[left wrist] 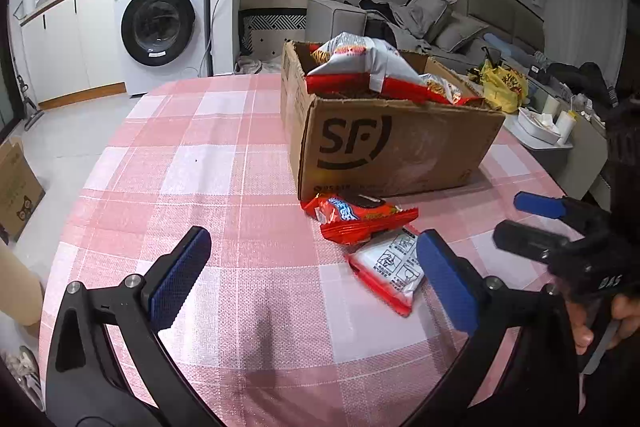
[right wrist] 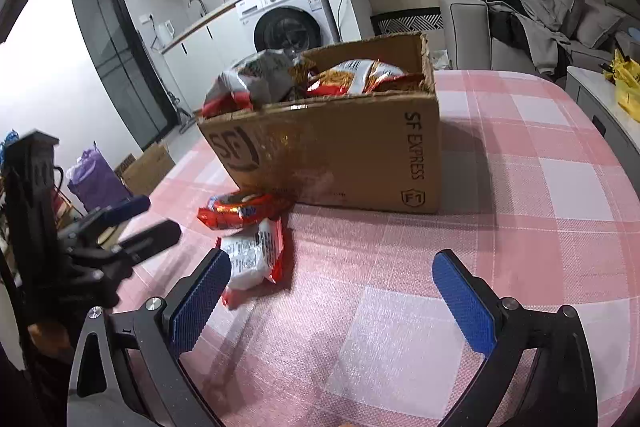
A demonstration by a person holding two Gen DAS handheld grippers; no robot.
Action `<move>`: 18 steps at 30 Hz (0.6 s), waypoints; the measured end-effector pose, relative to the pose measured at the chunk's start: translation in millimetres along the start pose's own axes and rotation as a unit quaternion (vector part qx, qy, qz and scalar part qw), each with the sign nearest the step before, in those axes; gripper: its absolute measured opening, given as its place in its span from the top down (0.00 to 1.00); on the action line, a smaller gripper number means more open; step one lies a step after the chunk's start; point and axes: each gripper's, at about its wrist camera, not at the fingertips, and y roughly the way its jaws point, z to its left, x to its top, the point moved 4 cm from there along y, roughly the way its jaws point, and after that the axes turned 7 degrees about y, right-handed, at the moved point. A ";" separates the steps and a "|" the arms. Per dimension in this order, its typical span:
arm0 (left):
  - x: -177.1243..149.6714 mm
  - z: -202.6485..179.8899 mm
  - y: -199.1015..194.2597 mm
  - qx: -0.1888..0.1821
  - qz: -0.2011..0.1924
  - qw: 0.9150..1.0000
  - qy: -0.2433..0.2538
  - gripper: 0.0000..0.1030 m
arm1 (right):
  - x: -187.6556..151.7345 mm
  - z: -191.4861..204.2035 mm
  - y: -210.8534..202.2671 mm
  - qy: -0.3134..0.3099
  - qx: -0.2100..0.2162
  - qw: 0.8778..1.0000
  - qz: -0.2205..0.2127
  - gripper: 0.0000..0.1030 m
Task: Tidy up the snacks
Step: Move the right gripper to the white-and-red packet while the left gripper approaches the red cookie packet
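1. My left gripper point(left wrist: 312, 271) hovers over the pink-and-white checked tablecloth point(left wrist: 208, 155), its blue-padded fingers spread wide and empty.
2. My right gripper point(right wrist: 332, 301) hangs over the same cloth, fingers likewise parted, gripping nothing.
3. The brown cardboard box printed "SF" point(left wrist: 384, 147) stands on the table, with silver-and-red snack bags point(left wrist: 360, 63) piled inside it.
4. A red foil snack packet point(left wrist: 356, 217) lies touching the box's front face.
5. A white packet with red edges point(left wrist: 390, 269) lies just beside it, partly tucked under it, nearest my left gripper's right finger.
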 end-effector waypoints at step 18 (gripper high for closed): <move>7.3 39.6 -24.8 0.033 -0.031 0.999 -0.015 0.01 | -7.4 42.9 43.3 -0.036 -0.041 0.997 0.058 0.00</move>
